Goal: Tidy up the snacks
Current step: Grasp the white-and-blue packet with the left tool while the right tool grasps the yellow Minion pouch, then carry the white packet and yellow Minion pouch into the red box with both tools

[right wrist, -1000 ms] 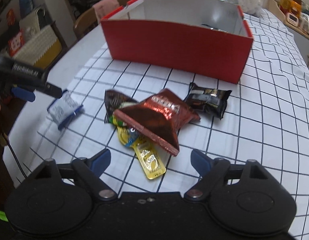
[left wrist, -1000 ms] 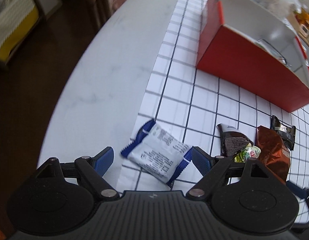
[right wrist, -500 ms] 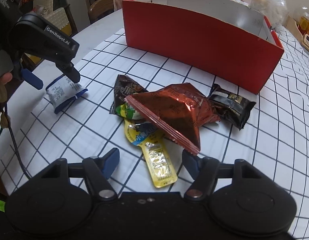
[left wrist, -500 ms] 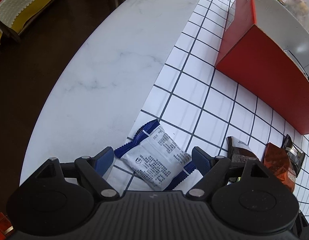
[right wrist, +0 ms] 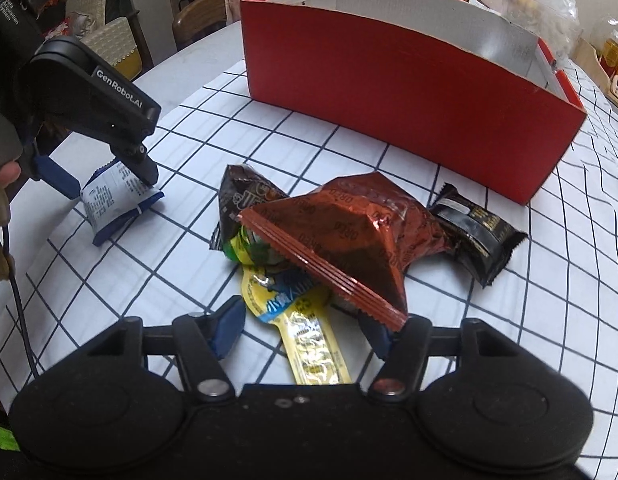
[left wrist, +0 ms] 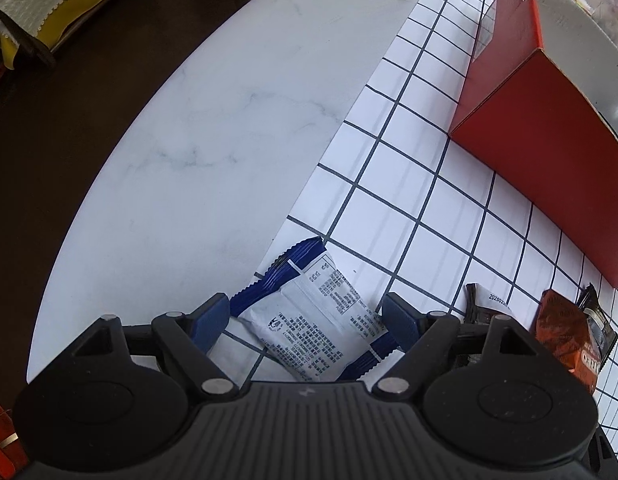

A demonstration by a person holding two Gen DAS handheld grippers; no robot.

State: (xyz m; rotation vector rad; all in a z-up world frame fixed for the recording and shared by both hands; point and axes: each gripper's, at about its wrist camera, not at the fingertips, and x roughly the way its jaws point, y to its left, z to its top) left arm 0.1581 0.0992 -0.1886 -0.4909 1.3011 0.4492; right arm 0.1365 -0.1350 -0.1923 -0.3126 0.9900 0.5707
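— While my left gripper (left wrist: 307, 316) hung over the blue-and-white packet (left wrist: 309, 320) at the checked cloth's (left wrist: 409, 184) edge, its jaws were narrowing, not touching it.

— And your right gripper (right wrist: 305, 330)?

— Closing around the yellow sachet (right wrist: 305, 332), pads not yet pressing; red box (right wrist: 409, 112) behind.

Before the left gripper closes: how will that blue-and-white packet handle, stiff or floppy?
The blue-and-white packet looks puffy with crimped ends, so probably light and yielding. It lies flat on the checked cloth, so it likely won't roll. Its film may slip between the left gripper's open pads.
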